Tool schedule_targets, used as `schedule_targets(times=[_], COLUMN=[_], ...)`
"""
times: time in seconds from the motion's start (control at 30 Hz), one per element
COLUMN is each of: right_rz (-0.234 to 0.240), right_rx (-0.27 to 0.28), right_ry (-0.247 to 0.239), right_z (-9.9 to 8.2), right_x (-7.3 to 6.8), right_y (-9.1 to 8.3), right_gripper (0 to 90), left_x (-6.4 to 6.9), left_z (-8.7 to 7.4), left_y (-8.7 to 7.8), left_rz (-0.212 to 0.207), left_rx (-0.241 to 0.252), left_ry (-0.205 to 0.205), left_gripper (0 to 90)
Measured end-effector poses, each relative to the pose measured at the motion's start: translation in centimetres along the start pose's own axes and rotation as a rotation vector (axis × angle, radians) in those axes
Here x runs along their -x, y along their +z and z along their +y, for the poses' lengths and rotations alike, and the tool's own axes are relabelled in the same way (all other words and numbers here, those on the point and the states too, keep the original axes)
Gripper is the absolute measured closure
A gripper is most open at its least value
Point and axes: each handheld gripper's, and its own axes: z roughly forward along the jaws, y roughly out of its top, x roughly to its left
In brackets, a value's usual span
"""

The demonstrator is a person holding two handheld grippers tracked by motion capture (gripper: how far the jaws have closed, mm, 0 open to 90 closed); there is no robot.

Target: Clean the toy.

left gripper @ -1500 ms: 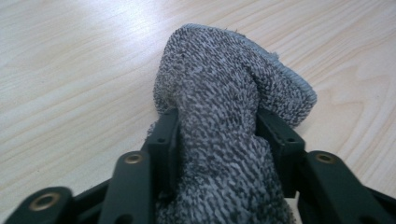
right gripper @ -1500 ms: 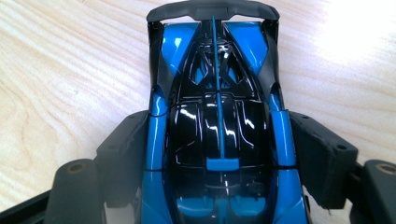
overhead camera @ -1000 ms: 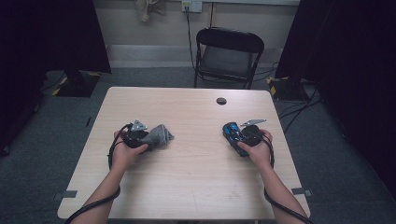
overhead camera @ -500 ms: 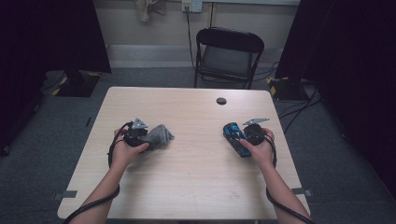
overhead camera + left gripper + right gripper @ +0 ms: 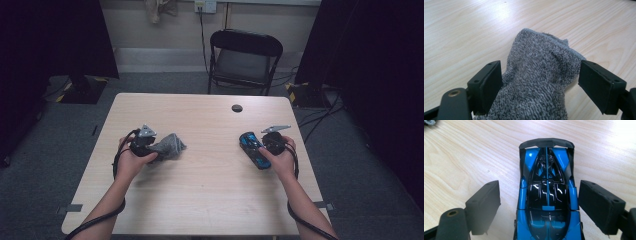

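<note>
Now, step: letting go of both things on the table [image 5: 210, 190].
Left gripper [image 5: 541, 80]: fingers just spread, grey sock [image 5: 536, 82] loose between them.
Right gripper [image 5: 539, 205]: fingers released, straddling the blue toy car [image 5: 546, 192] right of the sock.
Next: back both grippers off without dragging sock or car.

A bare recording room or lab space, set up for filming.

A plain light-wood tabletop [image 5: 200, 200] stands alone on grey carpet [image 5: 50, 165], with black curtains [image 5: 55, 40] hung on both sides, a black folding chair [image 5: 245, 60] against a pale wall, a wall socket [image 5: 205, 5] with a cable running down, cables [image 5: 320, 112] across the floor and yellow-black tape [image 5: 295, 90] near the stands.
</note>
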Motion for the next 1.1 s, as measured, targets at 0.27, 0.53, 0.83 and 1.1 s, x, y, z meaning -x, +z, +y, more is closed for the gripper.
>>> schedule_targets(times=[0.27, 0.53, 0.83, 1.1], right_rz=[0.016, 0.021, 0.051, 0.063], right_rx=[0.000, 0.006, 0.031, 0.042], right_ry=[-0.013, -0.016, -0.018, -0.027], right_z=[0.5, 0.8, 0.2, -1.1], right_x=[-0.5, -0.9, -1.4, -1.7], right_y=[-0.4, -1.1, -2.5, -3.7], right_gripper=[17.6, 17.4, 16.8, 16.9], left_x=[0.1, 0.2, 0.6, 0.6], left_z=[0.6, 0.8, 0.1, -1.7], left_y=[-0.6, -1.6, -3.6, -5.1], left_rz=[-0.016, -0.036, -0.067, -0.088], left_rx=[0.003, 0.011, 0.025, 0.035], left_ry=[0.005, -0.004, -0.010, -0.025], left_gripper=[18.9, 19.6, 18.9, 17.6])
